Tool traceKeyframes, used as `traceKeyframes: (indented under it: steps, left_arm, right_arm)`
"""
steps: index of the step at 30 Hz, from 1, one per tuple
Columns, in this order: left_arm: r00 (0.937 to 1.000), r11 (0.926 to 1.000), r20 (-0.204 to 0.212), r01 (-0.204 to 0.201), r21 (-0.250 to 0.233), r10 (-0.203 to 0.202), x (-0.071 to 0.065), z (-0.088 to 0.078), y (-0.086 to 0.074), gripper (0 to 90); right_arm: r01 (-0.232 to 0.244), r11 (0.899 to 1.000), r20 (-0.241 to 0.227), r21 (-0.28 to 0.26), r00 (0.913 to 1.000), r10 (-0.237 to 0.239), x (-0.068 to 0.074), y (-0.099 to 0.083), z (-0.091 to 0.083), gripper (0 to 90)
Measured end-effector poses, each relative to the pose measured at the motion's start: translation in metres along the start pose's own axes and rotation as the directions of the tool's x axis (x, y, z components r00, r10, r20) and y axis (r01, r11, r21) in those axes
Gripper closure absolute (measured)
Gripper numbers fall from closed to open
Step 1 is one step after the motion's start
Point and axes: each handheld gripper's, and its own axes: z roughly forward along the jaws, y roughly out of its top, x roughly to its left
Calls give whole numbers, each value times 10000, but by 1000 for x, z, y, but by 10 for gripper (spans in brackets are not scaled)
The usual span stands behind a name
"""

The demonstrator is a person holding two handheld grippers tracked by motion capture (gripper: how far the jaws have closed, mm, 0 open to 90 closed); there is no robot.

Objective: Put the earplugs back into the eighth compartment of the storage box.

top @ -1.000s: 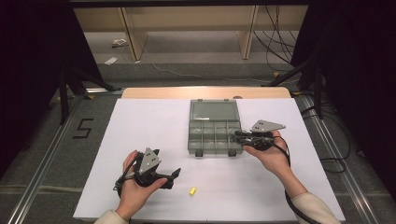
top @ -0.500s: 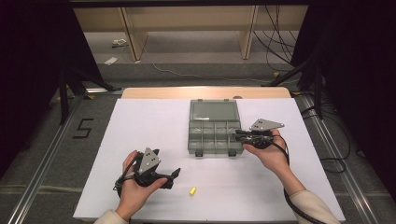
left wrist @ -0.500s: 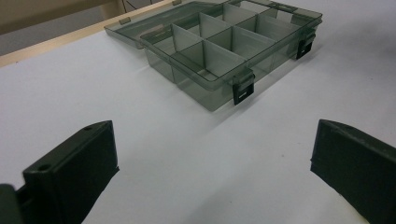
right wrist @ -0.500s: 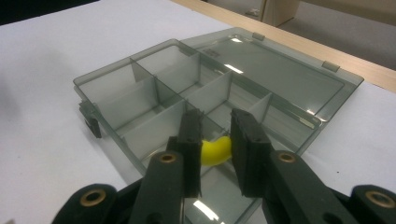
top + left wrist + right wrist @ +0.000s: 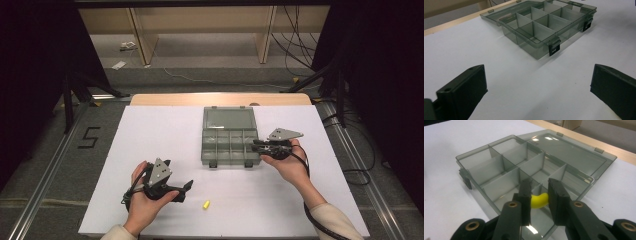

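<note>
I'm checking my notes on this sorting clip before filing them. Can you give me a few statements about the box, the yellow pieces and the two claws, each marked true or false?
1. The compartment box has its lid open. True.
2. The right claw pinches a yellow piece over the box. True.
3. The left claw is shut on a yellow piece. False: its jaws stand wide apart with nothing between them.
4. A second yellow piece lies inside the box. False: it lies on the white table, near the left claw.
5. The box is divided into compartments. True.
</note>
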Motion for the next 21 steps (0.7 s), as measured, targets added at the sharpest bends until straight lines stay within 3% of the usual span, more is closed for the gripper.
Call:
traceKeyframes:
  steps: [13,21]
  left_arm:
    - [10000,10000,5,-4,-6,4,0,0,0,0]
    - [10000,10000,-33,-43,-7,43,0,-1,0,0]
  right_arm:
    - [13,9995,-20,309,10000,-12,-1,-7,7,701]
    - [-68,9995,-112,314,9999,71,-1,-6,7,586]
